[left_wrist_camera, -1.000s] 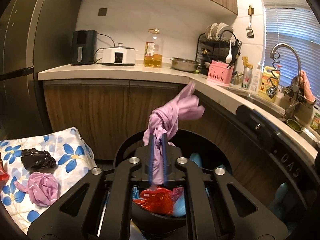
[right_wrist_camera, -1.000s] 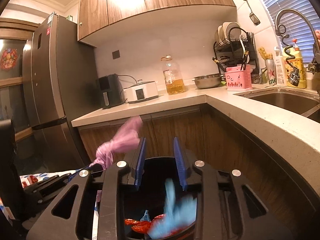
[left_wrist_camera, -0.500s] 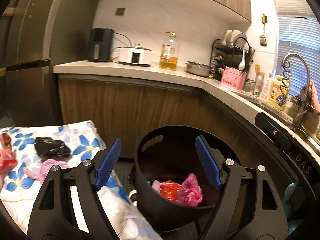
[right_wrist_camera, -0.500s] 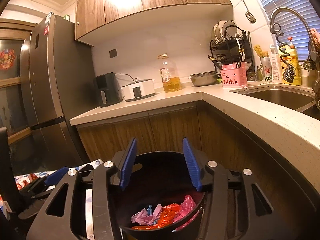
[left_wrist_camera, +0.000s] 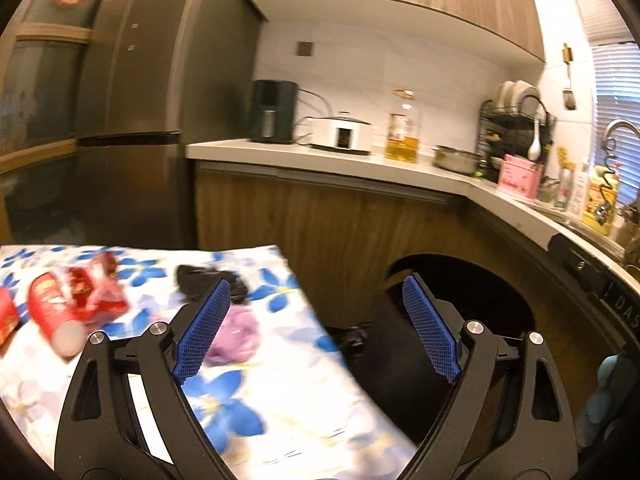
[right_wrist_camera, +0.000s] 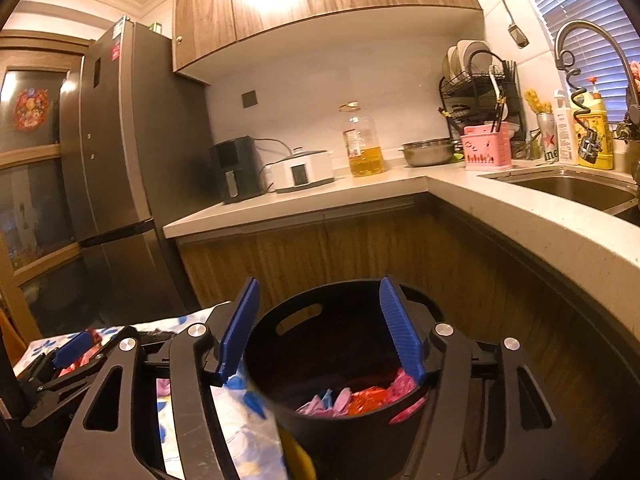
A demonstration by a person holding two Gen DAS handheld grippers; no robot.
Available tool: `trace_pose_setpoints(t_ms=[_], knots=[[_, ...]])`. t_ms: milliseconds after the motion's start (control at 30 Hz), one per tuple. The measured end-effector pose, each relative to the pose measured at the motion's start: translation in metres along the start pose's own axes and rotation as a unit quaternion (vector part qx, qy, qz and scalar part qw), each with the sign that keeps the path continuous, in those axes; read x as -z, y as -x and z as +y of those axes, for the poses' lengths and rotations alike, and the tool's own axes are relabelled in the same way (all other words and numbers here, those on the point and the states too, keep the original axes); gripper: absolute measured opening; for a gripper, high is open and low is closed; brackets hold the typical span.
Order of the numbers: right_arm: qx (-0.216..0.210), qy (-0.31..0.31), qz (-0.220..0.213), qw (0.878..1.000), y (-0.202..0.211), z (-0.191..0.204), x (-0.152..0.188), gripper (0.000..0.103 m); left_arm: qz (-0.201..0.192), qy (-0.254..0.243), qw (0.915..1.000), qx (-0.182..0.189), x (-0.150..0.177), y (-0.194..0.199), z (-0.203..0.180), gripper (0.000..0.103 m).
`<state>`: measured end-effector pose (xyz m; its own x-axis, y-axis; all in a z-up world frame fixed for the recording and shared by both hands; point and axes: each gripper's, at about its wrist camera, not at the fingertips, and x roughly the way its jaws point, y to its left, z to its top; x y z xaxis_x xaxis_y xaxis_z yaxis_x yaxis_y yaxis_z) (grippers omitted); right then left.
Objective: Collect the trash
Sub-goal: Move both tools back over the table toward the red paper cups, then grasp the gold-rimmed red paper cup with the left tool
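- Left wrist view: the left gripper has its blue-padded jaws spread wide with nothing between them. It hangs over the near edge of the floral cloth, which is white with blue flowers.
- On that cloth, past the left jaw, lies a crumpled purple bag, partly hidden by the pad. Just beyond it on the cloth sits a crumpled black bag.
- Toward the cloth's far left side lie a red wrapper and a red cup on its side, the two touching; this part is blurred.
- Right of the cloth stands the black trash bin, its dark mouth behind the right jaw; its contents cannot be made out from here.
- Behind the cloth and bin runs a wooden cabinet under a pale countertop, with a black appliance, a white cooker and an oil bottle on it.

- Right wrist view: the right gripper is also wide open and grips nothing; its two jaws stand either side of the black trash bin, above the rim.
- Inside the bin lies collected trash: pink, red and a little blue crumpled plastic at the bottom.
- Left of the bin the floral cloth shows, and over it the left gripper with one blue pad in sight.
- Right of the bin the countertop bends round to a steel sink.
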<state>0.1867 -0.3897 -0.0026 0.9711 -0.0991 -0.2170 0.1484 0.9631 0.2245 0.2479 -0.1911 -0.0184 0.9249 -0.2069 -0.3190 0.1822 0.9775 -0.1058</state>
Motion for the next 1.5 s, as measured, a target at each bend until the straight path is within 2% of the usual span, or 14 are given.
trace_pose_setpoints(t_ms=[300,533,767,933,1333,1500], knots=[[-0.043,0.014,0.018,0.999,0.012,0.046,0.021,0.062,-0.001,0.027,0.9965,-0.079,0.017,0.039,0.074,0.086],[-0.08,0.018,0.035,0.996,0.017,0.088,0.041,0.062,-0.003,0.063,0.9886,-0.136,0.029,0.072,0.135,0.086],[-0.116,0.033,0.049,0.991,0.019,0.129,0.055,0.062,-0.017,0.075,0.9817,-0.174,0.033,0.1,0.17,0.086],[-0.142,0.044,0.055,0.987,0.018,0.152,0.063,0.062,-0.024,0.088,0.9736,-0.209,0.038,0.118,0.198,0.086],[-0.199,0.073,0.081,0.974,0.01,0.218,0.09,0.062,-0.016,0.124,0.9532,-0.275,0.049,0.127,0.268,0.086],[-0.214,0.081,0.086,0.97,0.004,0.238,0.095,0.062,0.002,0.153,0.9498,-0.273,0.048,0.114,0.295,0.078]])
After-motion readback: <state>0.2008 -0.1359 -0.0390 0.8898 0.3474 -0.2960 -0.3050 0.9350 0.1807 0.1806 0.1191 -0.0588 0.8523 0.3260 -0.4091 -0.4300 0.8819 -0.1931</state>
